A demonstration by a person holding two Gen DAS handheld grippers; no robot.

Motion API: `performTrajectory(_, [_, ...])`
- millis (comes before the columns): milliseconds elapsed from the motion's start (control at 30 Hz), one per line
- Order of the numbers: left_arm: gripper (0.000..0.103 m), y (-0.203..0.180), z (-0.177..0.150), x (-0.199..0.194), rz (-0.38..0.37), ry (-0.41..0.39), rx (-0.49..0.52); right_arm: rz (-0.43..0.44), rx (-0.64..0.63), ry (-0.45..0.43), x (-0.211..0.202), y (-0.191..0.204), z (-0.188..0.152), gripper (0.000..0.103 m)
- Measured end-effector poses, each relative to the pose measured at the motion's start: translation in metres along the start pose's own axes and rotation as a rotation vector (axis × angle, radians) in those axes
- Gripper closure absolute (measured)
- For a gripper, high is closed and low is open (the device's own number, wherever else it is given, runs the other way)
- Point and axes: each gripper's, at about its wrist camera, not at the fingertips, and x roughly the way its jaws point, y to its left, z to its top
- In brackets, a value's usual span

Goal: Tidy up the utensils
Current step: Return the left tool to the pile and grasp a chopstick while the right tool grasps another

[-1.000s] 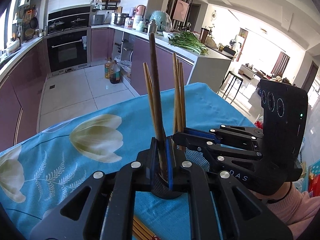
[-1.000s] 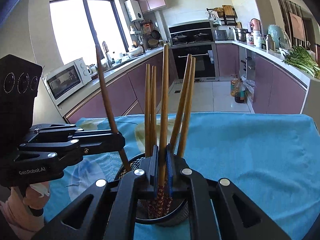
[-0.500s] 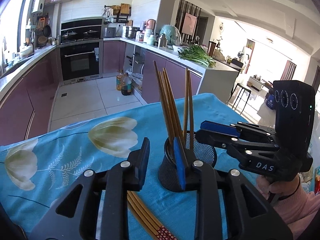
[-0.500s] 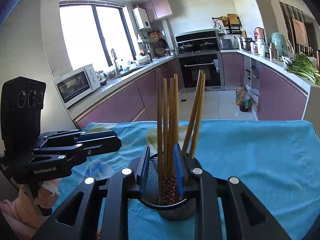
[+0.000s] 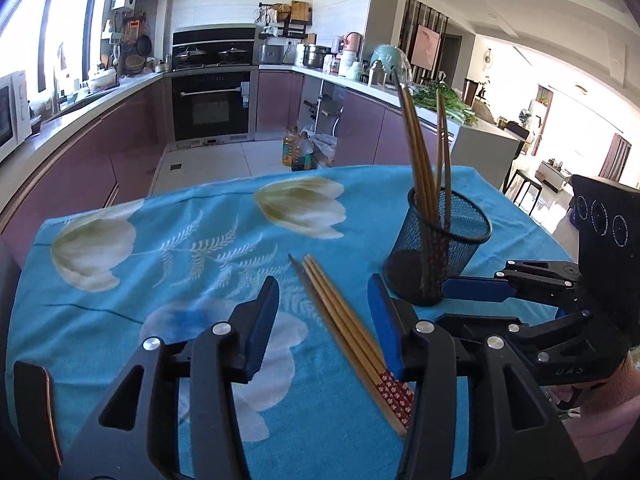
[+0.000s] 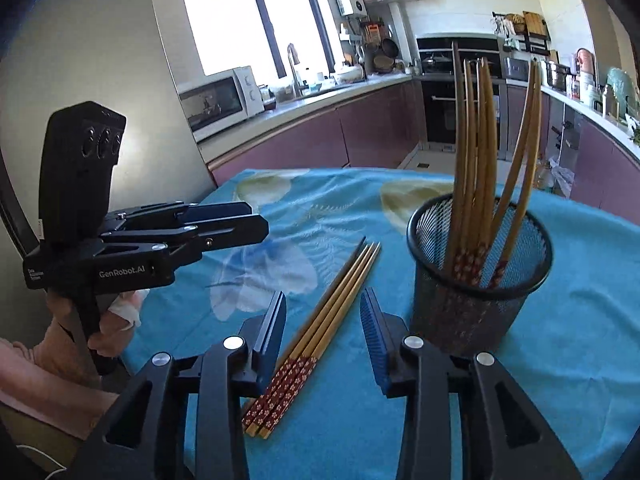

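A black mesh cup (image 5: 440, 248) (image 6: 480, 280) stands on the blue flowered cloth with several wooden chopsticks (image 5: 420, 152) (image 6: 476, 160) upright in it. Three loose chopsticks (image 5: 340, 316) (image 6: 340, 300) with red patterned ends lie side by side on the cloth, left of the cup. My left gripper (image 5: 324, 312) (image 6: 256, 220) hovers over them; its jaws are opening and the pads press on nothing. My right gripper (image 6: 324, 320) (image 5: 448, 304) sits low beside the cup, its jaws also opening, with the chopsticks' red ends below the gap, untouched.
The cloth-covered table (image 5: 120, 280) ends at its far edge above a tiled kitchen floor (image 5: 224, 160). Purple cabinets, an oven (image 5: 212, 104) and a microwave (image 6: 220, 100) stand beyond. A person's hand in a pink sleeve (image 6: 60, 360) holds the left gripper.
Both grippers were shut on chopsticks over the cup; they let them drop in, opened, and drew back and down toward the loose chopsticks on the cloth.
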Motion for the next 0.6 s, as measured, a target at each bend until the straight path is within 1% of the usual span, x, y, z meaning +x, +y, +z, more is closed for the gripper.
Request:
performTrajectory(100, [0.057,0.002,-0.017,0.011,0.006,0.046,-0.014,-0.003,0.030,0.050,0.017,-0.002,-0.009,0.066])
performTrajectory(233, [0.057,0.001,-0.029,0.024,0.000,0.101,-0.027,-0.029,0.041,0.096,0.028,-0.003,-0.017,0.066])
performTrajectory(433, [0.057,-0.003,-0.041,0.037,-0.013,0.164,-0.023,-0.056,0.027,0.115,0.032,0.002,-0.020,0.066])
performTrajectory(600, [0.056,-0.007,-0.044,0.043,-0.014,0.185,-0.008,-0.077,0.008,0.125,0.035,0.005,-0.021,0.066])
